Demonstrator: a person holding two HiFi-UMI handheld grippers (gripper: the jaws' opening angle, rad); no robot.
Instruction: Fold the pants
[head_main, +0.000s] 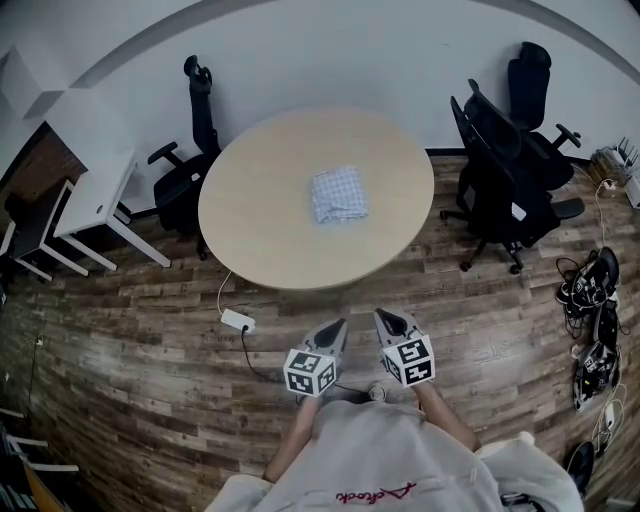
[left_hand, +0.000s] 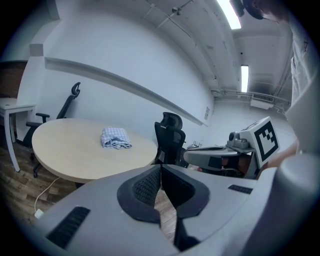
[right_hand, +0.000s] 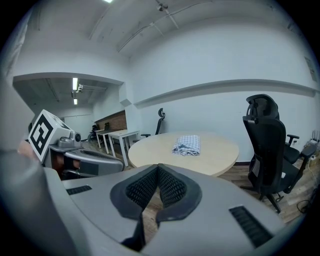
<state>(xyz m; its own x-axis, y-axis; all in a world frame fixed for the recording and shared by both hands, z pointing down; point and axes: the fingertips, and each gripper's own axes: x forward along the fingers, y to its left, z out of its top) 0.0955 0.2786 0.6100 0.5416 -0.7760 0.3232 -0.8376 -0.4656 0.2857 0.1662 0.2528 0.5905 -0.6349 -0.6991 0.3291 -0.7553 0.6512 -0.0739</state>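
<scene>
The blue-and-white checked pants (head_main: 338, 193) lie folded into a small bundle near the middle of the round beige table (head_main: 260, 220). They show in the left gripper view as pants (left_hand: 115, 138) and in the right gripper view as pants (right_hand: 187, 144). Both grippers hang side by side off the table, over the wood floor near the person's body. My left gripper (head_main: 338, 326) is shut with nothing in it, its tips meeting at left gripper (left_hand: 160, 168). My right gripper (head_main: 384, 316) is likewise shut and empty, seen at right gripper (right_hand: 158, 168).
Black office chairs (head_main: 510, 170) stand right of the table and another chair (head_main: 190, 150) at its left. A white desk (head_main: 95, 190) is at far left. A power strip with cord (head_main: 238, 322) lies on the floor before the table. Cables and shoes (head_main: 590, 320) clutter the right.
</scene>
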